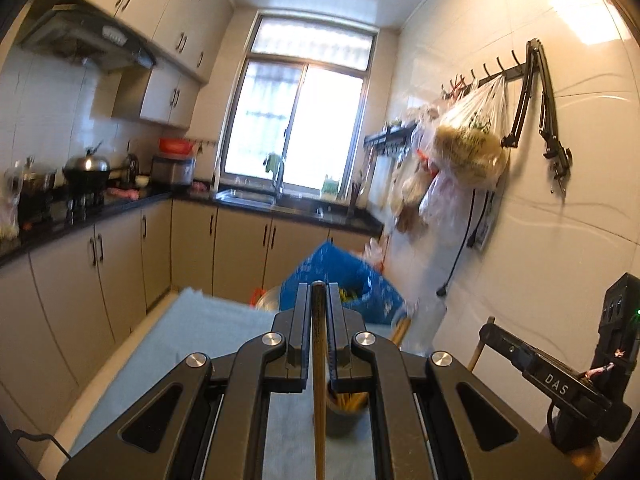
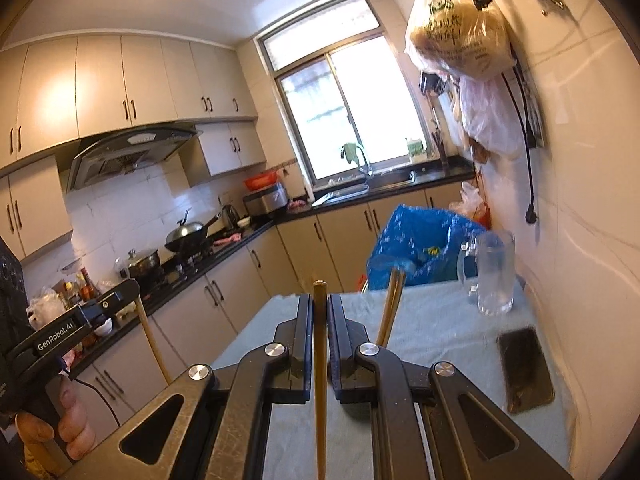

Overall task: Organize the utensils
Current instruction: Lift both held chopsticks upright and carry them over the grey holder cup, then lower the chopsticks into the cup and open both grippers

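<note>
My left gripper [image 1: 319, 300] is shut on a brown wooden chopstick [image 1: 319, 380] that runs upright between its fingers. Just below and behind it stands a brown holder cup [image 1: 347, 404] with several chopsticks in it. My right gripper [image 2: 320, 312] is shut on another wooden chopstick [image 2: 320, 368], also held upright. More chopsticks [image 2: 390, 308] stick up just right of it. The left gripper [image 2: 96, 312] shows at the left of the right wrist view with its chopstick [image 2: 154, 348]. The right gripper [image 1: 536, 364] shows at the right of the left wrist view.
The table has a light blue cloth [image 2: 436, 344]. On it stand a clear glass mug [image 2: 490, 276] and a dark phone [image 2: 524, 368] near the tiled wall. A blue bag [image 2: 420, 248] sits past the table's far end. Kitchen counters [image 1: 120, 204] run along the left.
</note>
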Demonstrator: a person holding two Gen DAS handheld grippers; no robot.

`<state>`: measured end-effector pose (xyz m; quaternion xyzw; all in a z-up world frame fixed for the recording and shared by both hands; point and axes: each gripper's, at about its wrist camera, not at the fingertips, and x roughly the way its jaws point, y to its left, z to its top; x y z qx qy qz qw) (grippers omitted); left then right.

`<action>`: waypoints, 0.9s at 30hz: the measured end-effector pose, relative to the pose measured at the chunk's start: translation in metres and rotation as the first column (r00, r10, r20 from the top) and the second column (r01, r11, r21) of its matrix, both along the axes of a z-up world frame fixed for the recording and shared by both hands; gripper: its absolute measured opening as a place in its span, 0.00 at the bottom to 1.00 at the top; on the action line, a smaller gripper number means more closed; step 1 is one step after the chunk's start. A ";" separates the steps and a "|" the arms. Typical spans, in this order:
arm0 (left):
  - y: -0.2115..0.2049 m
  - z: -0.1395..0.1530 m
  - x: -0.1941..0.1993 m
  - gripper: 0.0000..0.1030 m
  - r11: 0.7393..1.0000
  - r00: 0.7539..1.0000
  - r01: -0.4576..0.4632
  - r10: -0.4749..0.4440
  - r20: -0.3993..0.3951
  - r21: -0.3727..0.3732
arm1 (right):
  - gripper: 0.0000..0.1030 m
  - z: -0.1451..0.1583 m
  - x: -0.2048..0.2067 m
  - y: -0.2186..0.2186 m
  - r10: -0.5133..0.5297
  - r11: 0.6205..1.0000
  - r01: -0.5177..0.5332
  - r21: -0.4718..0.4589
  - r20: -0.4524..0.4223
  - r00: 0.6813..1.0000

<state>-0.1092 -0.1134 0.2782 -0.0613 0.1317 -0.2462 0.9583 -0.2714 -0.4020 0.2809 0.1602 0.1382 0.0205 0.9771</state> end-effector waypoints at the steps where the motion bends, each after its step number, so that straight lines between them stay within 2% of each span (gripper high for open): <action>1: -0.009 0.007 0.005 0.06 1.000 1.000 0.003 -0.003 0.023 -0.002 | 0.07 0.005 0.004 -0.002 -0.004 1.000 0.004 0.000 0.009 1.000; 7: -0.045 0.032 0.036 0.06 0.999 0.997 0.019 -0.015 0.081 -0.043 | 0.07 0.038 0.033 -0.013 -0.019 1.000 0.020 -0.008 0.062 0.998; 12: -0.079 0.030 0.076 0.06 0.999 0.997 -0.001 0.004 0.072 -0.055 | 0.08 0.046 0.063 -0.017 -0.046 0.998 0.049 -0.035 0.078 0.996; 18: -0.102 0.003 0.122 0.06 0.999 1.000 -0.019 0.018 -0.009 -0.043 | 0.08 0.029 0.096 -0.031 -0.072 0.997 0.073 -0.009 0.054 0.996; 27: -0.115 -0.043 0.153 0.06 1.000 0.997 -0.024 0.025 -0.077 0.007 | 0.08 -0.018 0.120 -0.035 -0.067 0.998 0.067 0.012 -0.027 0.997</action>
